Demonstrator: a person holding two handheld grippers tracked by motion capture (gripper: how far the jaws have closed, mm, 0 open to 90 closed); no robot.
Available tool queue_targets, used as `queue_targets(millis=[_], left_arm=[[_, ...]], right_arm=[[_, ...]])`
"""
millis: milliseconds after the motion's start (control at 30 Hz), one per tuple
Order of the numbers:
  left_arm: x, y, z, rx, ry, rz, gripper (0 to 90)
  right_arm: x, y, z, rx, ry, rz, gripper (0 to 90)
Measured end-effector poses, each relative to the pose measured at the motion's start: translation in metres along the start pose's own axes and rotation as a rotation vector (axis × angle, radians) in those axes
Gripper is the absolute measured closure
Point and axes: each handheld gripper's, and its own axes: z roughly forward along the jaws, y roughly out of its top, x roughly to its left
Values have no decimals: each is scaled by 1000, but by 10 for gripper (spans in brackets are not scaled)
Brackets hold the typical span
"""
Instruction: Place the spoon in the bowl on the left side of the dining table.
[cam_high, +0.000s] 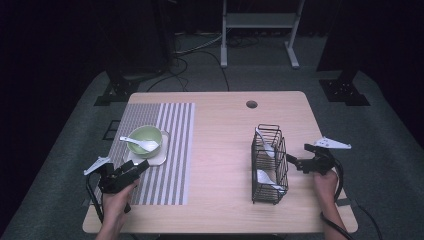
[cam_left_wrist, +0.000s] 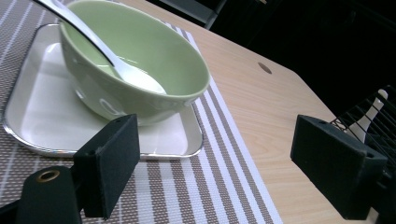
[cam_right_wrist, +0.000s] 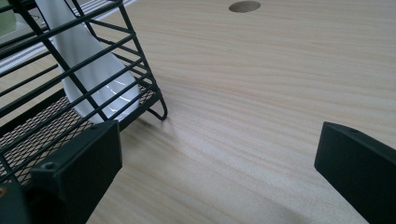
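A light green bowl (cam_high: 145, 137) (cam_left_wrist: 140, 60) stands on a white square tray (cam_high: 159, 159) (cam_left_wrist: 37, 107) with a white spoon (cam_high: 139, 143) (cam_left_wrist: 116, 65) resting in it. My left gripper (cam_high: 142, 166) (cam_left_wrist: 215, 154) is open just in front of the tray, holding nothing. A black wire basket (cam_high: 270, 165) (cam_right_wrist: 46, 70) on the right half of the table holds two white spoons (cam_high: 265, 145) (cam_high: 267, 180). My right gripper (cam_high: 292, 160) (cam_right_wrist: 219, 154) is open beside the basket's right side, over bare wood; one basket spoon (cam_right_wrist: 88, 70) shows behind the wires.
A brown-and-white striped placemat (cam_high: 175, 150) (cam_left_wrist: 210, 186) lies under the tray on the left. The wooden table (cam_high: 225, 130) has a round hole (cam_high: 251, 104) (cam_right_wrist: 245, 6) near its far edge. Stands and cables sit on the floor beyond.
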Motion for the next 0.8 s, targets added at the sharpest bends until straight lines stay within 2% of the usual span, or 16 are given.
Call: queue_targets(millis=[67, 200, 733, 800], left_arm=[[-3, -1, 2, 8, 3, 4, 105], [-7, -3, 6, 24, -18, 6, 105], [-27, -8, 18, 65, -47, 52, 91], [-29, -9, 20, 66, -52, 48, 91]], right_arm=[[0, 0, 0, -2, 1, -1, 0], [0, 0, 0, -1, 1, -1, 0], [0, 0, 0, -4, 3, 0, 0], [0, 0, 0, -4, 4, -1, 0]])
